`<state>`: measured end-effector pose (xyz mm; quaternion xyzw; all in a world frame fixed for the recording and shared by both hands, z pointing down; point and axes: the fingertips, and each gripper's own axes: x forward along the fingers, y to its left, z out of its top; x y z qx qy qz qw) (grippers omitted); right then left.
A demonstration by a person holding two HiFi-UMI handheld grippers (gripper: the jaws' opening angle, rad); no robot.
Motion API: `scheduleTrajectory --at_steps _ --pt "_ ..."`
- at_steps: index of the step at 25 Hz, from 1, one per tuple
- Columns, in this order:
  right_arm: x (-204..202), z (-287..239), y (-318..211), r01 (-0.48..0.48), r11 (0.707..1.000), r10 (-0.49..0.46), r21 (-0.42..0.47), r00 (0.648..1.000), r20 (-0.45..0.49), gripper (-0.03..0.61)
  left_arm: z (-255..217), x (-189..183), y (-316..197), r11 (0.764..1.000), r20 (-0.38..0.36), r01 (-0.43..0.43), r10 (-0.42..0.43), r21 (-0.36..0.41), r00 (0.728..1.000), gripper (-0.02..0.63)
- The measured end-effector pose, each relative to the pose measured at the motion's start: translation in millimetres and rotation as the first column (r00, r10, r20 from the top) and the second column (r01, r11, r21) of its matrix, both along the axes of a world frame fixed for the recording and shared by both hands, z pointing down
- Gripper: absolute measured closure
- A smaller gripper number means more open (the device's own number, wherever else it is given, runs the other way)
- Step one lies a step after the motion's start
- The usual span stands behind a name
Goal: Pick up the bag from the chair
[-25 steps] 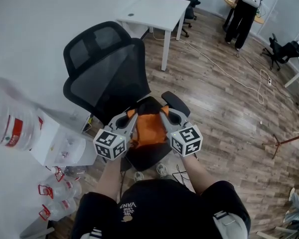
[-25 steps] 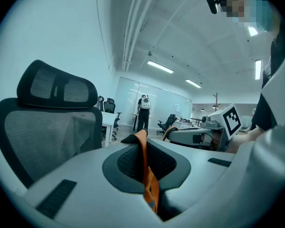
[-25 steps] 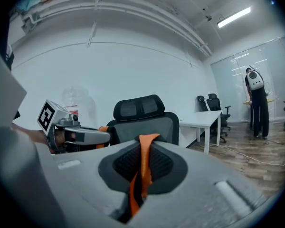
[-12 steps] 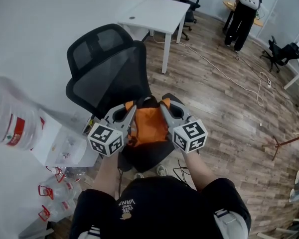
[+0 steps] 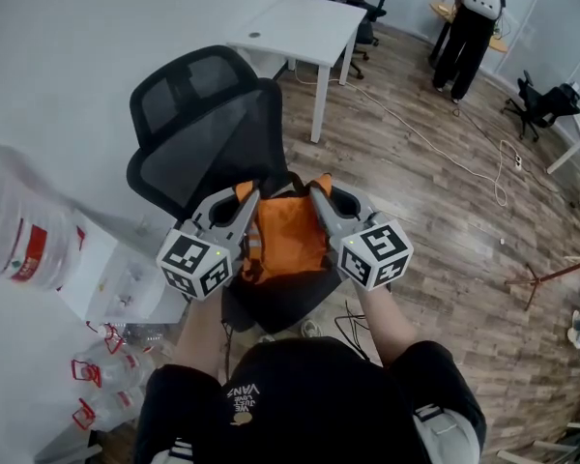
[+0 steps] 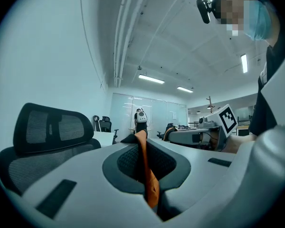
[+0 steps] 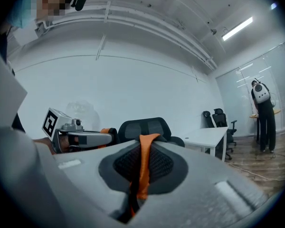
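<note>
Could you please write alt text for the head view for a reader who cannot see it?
Seen from above, a person's left gripper and right gripper are each shut on an orange bag, held over the seat of a black mesh office chair. A white desk stands beyond.

A white desk [image 5: 295, 19] stands on wood-plank floor [image 5: 445, 220] near a plain white wall [image 5: 68, 37], under strip lights [image 6: 151, 79].

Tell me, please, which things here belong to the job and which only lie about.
Job: orange fabric bag; black mesh office chair; left gripper and right gripper, both shut on the bag's orange fabric.
Lying about: white rectangular desk; clear plastic water bottle; person with white backpack.
</note>
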<state>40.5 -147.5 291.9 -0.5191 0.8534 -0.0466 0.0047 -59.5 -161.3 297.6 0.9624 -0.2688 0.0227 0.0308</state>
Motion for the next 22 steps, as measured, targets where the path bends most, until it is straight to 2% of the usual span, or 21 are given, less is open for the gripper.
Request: scheduleTrajectory --at_steps 22 --pt "-6 -66 16 0.006 0.995 -0.006 0.101 1.0 0.007 0.568 -66 -7 17 0.991 -0.021 -0.015 0.018 0.135 1.0 0.592"
